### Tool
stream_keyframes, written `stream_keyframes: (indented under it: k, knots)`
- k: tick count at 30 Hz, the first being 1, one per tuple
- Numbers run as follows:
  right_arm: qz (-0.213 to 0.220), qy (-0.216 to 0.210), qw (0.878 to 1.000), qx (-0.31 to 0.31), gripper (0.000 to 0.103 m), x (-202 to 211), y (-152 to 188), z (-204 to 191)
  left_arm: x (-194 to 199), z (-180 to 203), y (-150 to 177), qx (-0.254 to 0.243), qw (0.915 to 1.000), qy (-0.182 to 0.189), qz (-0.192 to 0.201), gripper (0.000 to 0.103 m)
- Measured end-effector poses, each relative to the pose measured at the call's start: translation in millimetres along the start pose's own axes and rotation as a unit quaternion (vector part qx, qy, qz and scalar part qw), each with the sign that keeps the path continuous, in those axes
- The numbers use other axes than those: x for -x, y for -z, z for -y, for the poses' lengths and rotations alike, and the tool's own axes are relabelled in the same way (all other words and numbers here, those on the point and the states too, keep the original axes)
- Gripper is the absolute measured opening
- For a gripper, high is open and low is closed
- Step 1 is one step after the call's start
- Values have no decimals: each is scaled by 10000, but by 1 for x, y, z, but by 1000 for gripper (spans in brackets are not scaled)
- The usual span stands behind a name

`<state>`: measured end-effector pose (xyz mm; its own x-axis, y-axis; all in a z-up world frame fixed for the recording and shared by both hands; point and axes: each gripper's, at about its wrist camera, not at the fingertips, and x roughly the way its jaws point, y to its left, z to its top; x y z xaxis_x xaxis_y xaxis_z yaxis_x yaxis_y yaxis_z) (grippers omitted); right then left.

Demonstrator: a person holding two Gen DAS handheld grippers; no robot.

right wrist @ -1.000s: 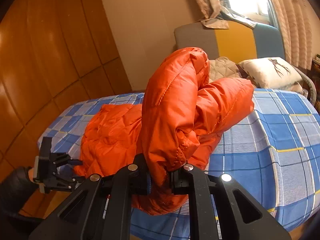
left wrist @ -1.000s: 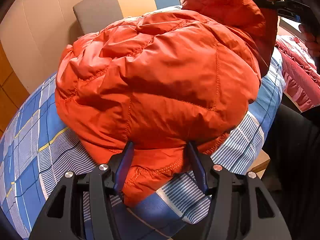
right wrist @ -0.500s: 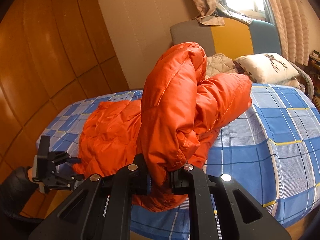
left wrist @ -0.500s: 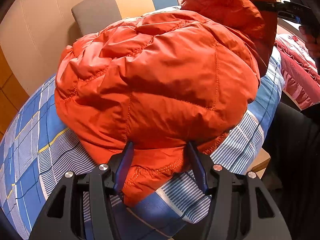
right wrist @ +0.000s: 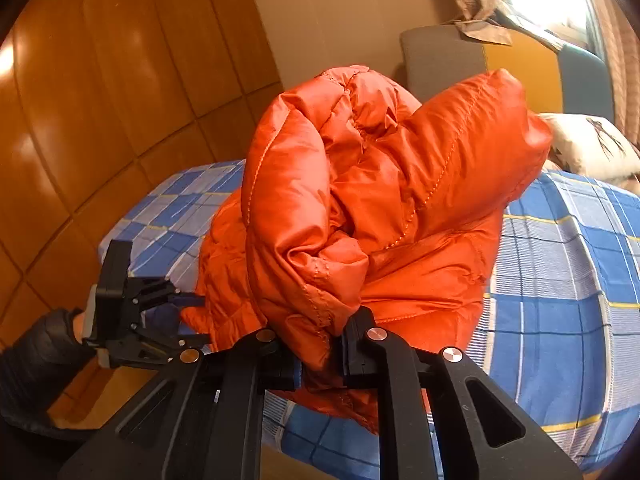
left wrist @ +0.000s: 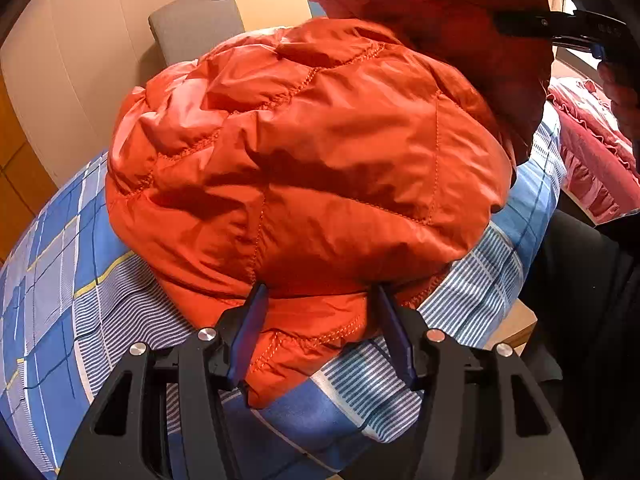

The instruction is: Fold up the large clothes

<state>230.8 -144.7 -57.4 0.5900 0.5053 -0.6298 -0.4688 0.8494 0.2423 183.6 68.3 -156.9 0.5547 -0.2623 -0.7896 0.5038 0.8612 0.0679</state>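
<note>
An orange quilted puffer jacket [left wrist: 300, 160] lies bunched on a bed with a blue plaid sheet [left wrist: 60, 300]. My left gripper [left wrist: 319, 292] is at the near hem, its jaws half apart and pressing on the thick padded edge. From the right wrist view the left gripper [right wrist: 196, 318] clamps the jacket's left edge. My right gripper [right wrist: 320, 344] is shut on a bunched fold of the jacket [right wrist: 360, 200] and holds it up above the bed. In the left wrist view the right gripper [left wrist: 520, 24] is at the top right, over the pile.
A grey, yellow and blue headboard [right wrist: 440, 56] and a white pillow [right wrist: 588, 148] stand at the bed's far end. Wooden wall panels [right wrist: 100, 120] run along the left. Red ruffled bedding [left wrist: 592, 160] and a person's dark trouser leg [left wrist: 580, 280] are beside the bed.
My right gripper has carried the lifted fold toward the left gripper, so it now hangs over more of the pile. The left gripper has kept still on the hem.
</note>
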Motion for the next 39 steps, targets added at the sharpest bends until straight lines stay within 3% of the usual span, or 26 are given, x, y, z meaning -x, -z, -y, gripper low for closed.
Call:
stream_keyframes:
  k: [6, 17, 39]
  knots:
    - [46, -82, 9999, 36, 13, -1, -10, -27, 0, -5, 2, 125, 9999, 17, 38, 55]
    - [-471, -442, 9970, 437, 13, -64, 3, -100, 6, -17, 15, 547, 9983, 120, 174, 55]
    - [-694, -490, 9908, 1058, 13, -97, 18, -136, 23, -34, 37, 1073, 9933, 201, 375, 56]
